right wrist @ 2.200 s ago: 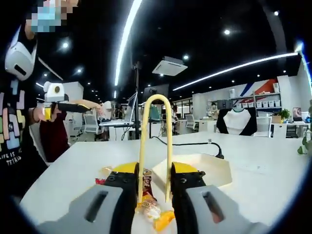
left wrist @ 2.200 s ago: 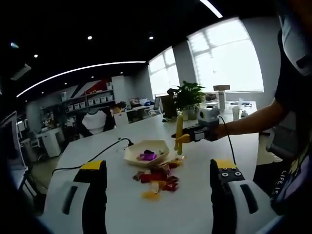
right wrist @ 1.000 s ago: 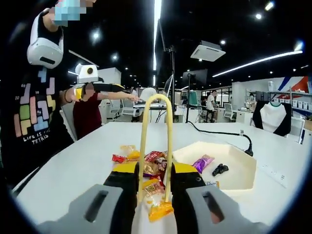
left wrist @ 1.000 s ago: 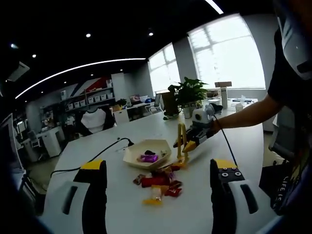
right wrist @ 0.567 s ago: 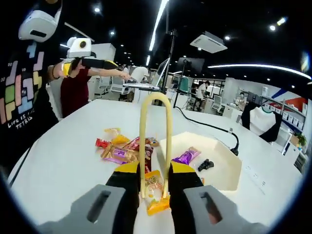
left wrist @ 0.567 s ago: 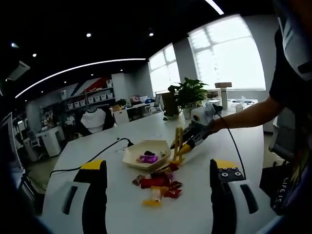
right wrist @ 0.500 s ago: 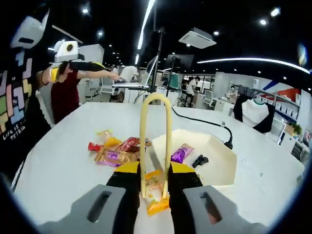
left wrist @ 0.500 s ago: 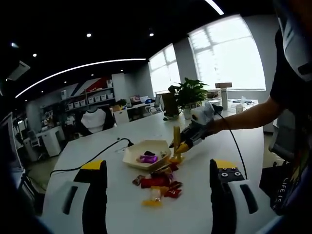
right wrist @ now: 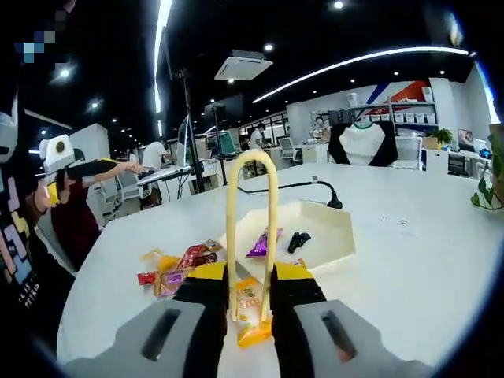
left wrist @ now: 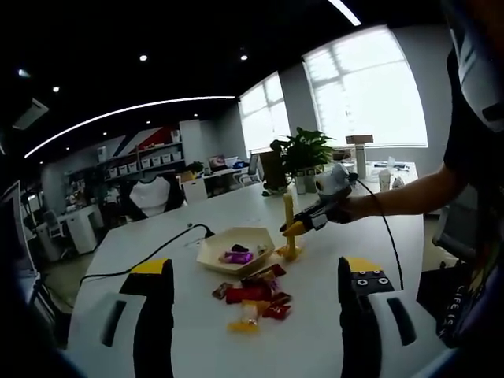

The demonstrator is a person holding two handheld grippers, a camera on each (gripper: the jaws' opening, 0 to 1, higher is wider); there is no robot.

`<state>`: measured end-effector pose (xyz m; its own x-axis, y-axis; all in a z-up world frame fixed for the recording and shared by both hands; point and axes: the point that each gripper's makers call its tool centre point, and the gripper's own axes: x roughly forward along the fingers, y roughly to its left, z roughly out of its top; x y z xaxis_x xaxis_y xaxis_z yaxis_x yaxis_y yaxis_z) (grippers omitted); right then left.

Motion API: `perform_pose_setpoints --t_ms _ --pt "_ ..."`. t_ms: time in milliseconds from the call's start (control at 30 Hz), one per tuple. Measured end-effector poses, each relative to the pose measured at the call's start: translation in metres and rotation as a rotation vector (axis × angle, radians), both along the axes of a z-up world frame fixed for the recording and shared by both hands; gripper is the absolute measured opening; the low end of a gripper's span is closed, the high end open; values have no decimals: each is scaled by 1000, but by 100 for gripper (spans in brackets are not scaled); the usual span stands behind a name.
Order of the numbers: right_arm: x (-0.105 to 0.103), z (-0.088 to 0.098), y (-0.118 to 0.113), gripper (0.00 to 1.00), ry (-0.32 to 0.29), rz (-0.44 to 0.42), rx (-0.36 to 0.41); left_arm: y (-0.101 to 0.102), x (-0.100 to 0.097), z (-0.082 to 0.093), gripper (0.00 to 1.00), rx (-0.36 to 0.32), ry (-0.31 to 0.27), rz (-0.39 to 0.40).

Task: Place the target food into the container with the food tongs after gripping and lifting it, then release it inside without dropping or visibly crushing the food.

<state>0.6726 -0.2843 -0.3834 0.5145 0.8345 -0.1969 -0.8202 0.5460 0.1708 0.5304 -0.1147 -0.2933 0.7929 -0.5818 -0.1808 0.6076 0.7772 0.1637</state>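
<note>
My right gripper is shut on yellow food tongs, whose loop end stands up between the jaws. An orange snack packet is pinched between the tong arms, just in front of a cream hexagonal bowl. The bowl holds a purple packet and a small black item. In the left gripper view, the right gripper holds the tongs upright beside the bowl. My left gripper stands open, well back from the loose snack pile.
Loose wrapped snacks lie left of the bowl on the white table. A black cable runs behind the bowl. A potted plant stands at the table's far end. The person's arm reaches in from the right in the left gripper view.
The right gripper has swung away from the pile with the orange packet pinched in the tongs; the tongs now stand upright right of the bowl. The left gripper has stayed still and open.
</note>
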Motion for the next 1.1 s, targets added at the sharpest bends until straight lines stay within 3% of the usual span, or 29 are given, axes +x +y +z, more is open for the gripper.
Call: perform_pose_setpoints --t_ms 33,67,133,167,233,300,500,567,800,1100 --pt "-4 1 0 14 13 20 6 0 -1 0 91 -1 -2 -2" --pt "2 9 -5 14 -32 -38 21 -1 -1 0 91 -2 -2 -3" --pt "-2 13 -6 14 -19 -25 33 -1 -2 1 91 -3 -3 -6" --pt "4 20 -9 14 -41 -69 57 -1 -2 1 91 -3 -3 -8" --pt "3 32 -9 14 -37 -50 95 -2 -4 3 91 -3 -10 -14" --pt "6 45 -10 14 -78 -61 92 -2 -5 5 91 -5 -15 -16" --pt "28 72 -6 14 -153 -76 94 1 -9 9 91 -11 -28 -18" --pt "37 85 -1 14 -178 -75 126 2 -10 10 92 -14 -31 -13" --pt "71 89 14 15 -209 -87 85 15 -14 13 92 -23 -43 5" --pt "95 83 26 15 -209 -95 48 24 -15 10 92 -30 -38 23"
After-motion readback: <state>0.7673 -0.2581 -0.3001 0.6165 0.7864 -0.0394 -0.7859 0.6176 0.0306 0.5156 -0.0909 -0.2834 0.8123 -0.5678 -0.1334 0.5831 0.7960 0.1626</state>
